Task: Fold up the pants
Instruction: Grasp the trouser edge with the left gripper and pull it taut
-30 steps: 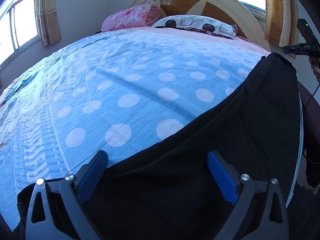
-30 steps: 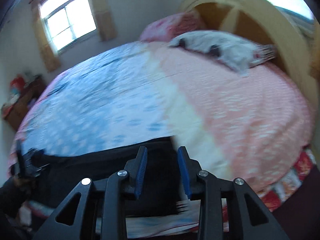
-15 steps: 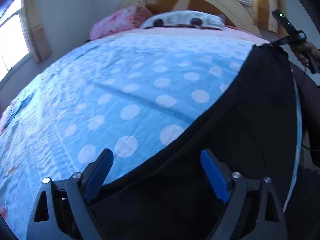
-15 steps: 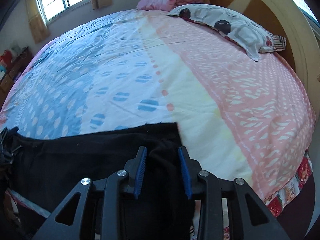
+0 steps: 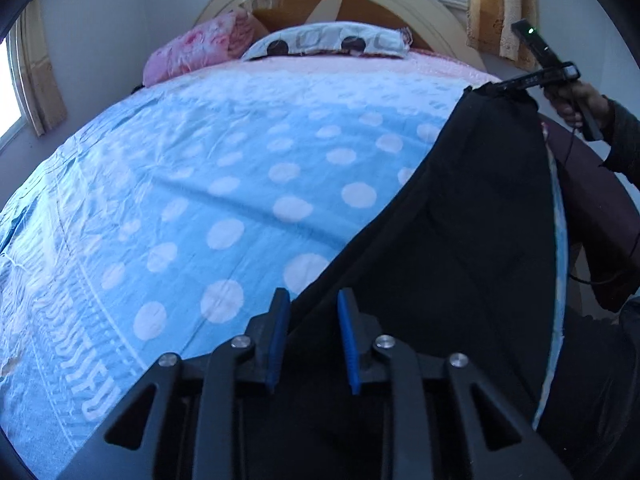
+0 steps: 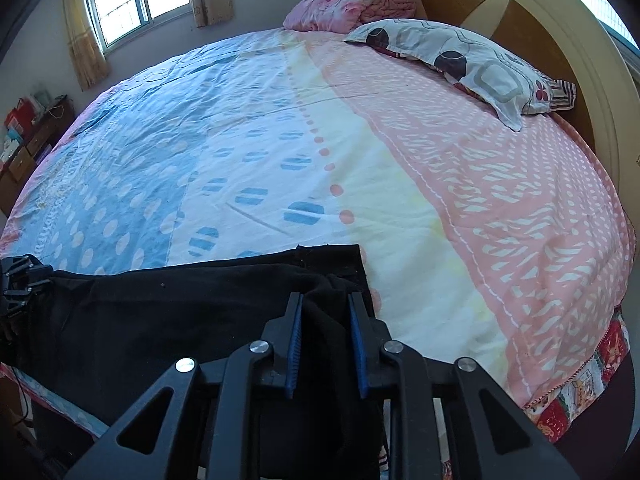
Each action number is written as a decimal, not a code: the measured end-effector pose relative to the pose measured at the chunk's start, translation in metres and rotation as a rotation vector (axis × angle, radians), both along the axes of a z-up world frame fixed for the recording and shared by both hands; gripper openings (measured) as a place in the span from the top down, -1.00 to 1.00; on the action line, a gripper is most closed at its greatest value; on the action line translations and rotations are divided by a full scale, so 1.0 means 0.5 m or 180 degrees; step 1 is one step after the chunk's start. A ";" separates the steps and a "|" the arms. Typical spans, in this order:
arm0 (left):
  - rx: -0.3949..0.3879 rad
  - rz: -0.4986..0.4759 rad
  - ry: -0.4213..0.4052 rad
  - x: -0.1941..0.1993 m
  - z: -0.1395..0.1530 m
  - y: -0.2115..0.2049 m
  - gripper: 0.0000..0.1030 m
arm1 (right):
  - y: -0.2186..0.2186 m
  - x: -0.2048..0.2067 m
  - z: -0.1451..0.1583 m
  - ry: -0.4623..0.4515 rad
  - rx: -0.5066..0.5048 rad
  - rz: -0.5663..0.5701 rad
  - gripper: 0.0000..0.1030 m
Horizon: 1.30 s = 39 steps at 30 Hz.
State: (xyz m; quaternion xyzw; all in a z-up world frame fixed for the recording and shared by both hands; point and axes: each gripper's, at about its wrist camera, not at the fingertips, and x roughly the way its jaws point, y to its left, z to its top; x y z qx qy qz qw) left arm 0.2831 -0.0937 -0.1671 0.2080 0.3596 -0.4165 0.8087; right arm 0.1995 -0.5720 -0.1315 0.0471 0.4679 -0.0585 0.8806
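Pants point(image 6: 168, 316), black, lie stretched along the near edge of the bed point(image 6: 420, 208), over the blue dotted and white part of the bedspread. The left gripper point(image 5: 313, 312) has just been closing; its blue pads now pinch the pants' edge at the near end. The right gripper point(image 6: 325, 316) has also just been closing, and its pads clamp a raised fold of the black cloth at the other end. A patterned pillow point(image 6: 460, 60) and a pink folded blanket point(image 6: 344, 6) sit far off by the headboard point(image 6: 540, 20).
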 end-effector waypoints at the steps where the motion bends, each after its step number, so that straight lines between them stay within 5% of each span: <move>1: -0.0006 -0.0015 0.0035 -0.001 0.001 0.003 0.48 | 0.000 -0.001 -0.001 -0.0005 -0.0002 -0.0002 0.56; 5: 0.0185 -0.0057 0.0037 -0.011 -0.019 0.005 0.47 | -0.002 -0.003 -0.002 -0.0026 0.0039 -0.0028 0.56; 12: 0.0119 0.0128 0.0056 0.009 -0.023 0.022 0.26 | -0.002 -0.004 -0.003 -0.0037 0.0055 -0.0051 0.56; 19: 0.0100 0.0033 0.0190 0.005 -0.024 0.023 0.82 | 0.007 -0.008 -0.001 -0.0033 -0.0072 -0.0002 0.57; 33: -0.0111 0.0288 0.0215 0.034 0.002 0.043 0.86 | 0.022 -0.005 0.045 -0.0316 -0.0209 -0.0022 0.76; 36: 0.0037 0.0299 0.0182 0.032 -0.028 0.030 0.71 | 0.009 0.006 0.013 -0.0162 -0.0227 -0.0061 0.88; 39: 0.0072 0.0392 0.0004 0.022 -0.026 0.030 0.38 | -0.008 0.006 -0.007 -0.0133 -0.0108 -0.0072 0.75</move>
